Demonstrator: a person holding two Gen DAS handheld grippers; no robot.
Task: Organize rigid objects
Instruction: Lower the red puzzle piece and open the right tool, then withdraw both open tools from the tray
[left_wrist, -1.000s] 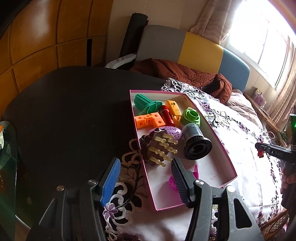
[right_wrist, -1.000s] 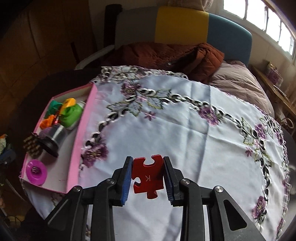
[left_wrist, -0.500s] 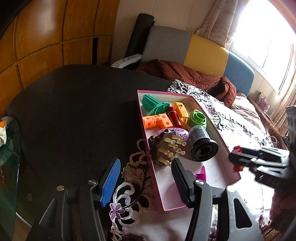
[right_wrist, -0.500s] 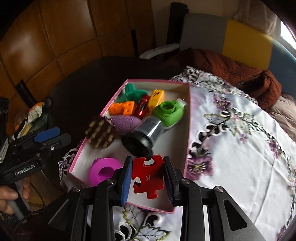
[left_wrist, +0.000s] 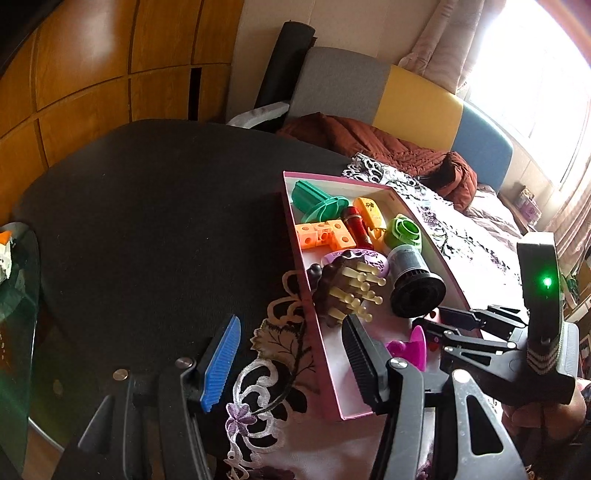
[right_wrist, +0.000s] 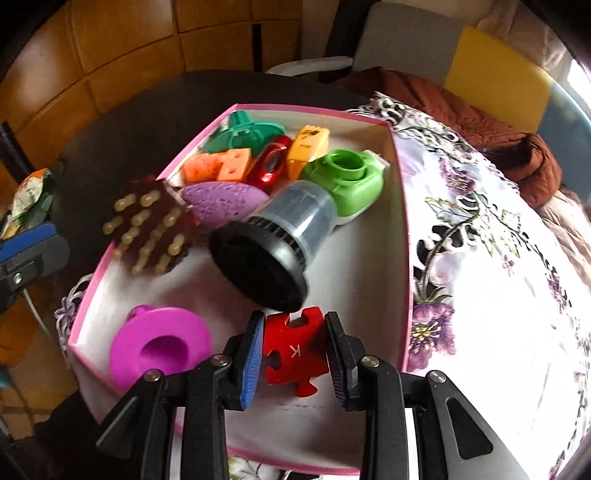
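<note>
Here the right gripper (right_wrist: 294, 356), jaws clamped on the red puzzle piece (right_wrist: 295, 353), hovers over the pink box (right_wrist: 402, 236) for release; left gripper (left_wrist: 291, 360) jaws wide, idle.

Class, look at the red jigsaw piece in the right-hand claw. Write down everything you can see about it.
The red jigsaw piece is flat and glossy, like hard plastic, with knobs and notches along its edges and a pale letter K on its face. The right claw is shut on its two sides, the blue pad on one and the black on the other. It hangs over the near, bare end of the pink box, just short of the black-based cup.
</note>
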